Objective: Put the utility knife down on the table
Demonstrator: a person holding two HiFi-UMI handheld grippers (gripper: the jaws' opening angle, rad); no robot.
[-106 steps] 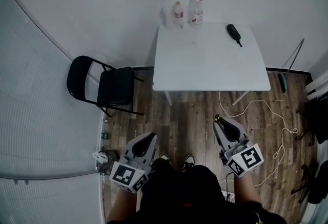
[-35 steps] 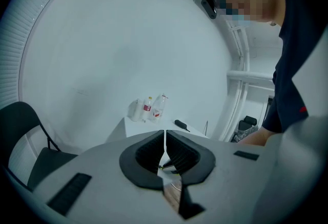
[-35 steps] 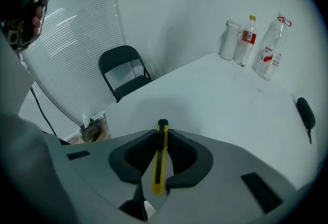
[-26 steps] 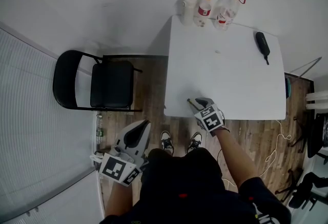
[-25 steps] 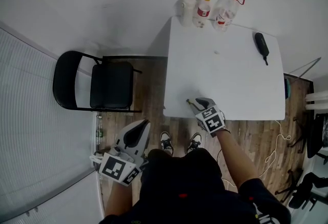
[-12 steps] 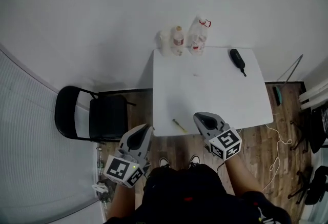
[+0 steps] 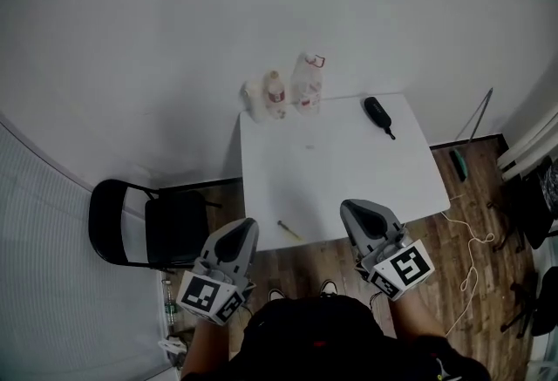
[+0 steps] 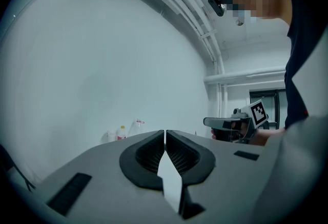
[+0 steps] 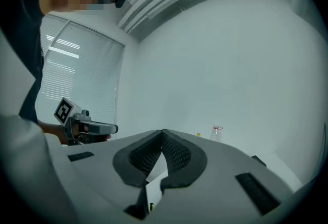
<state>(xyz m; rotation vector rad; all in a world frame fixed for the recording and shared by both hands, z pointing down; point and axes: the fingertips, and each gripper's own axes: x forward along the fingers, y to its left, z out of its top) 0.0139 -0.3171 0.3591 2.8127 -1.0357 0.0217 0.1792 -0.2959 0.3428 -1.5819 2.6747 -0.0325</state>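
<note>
Grippers sit closest to the person. The left gripper (image 7: 237,234) has its jaws pressed together with nothing in them. The right gripper (image 7: 359,214) is closed too and holds nothing.

Just past them, the utility knife (image 7: 289,230) lies flat on the white table (image 7: 349,170), very close to the near edge. So the job looks done.

But a bump from a gripper, or a knock against the table, could push the knife off onto the floor (image 7: 453,231).

Farther back stand bottles (image 7: 275,97) and a black thing (image 7: 377,113), well away from the knife.
</note>
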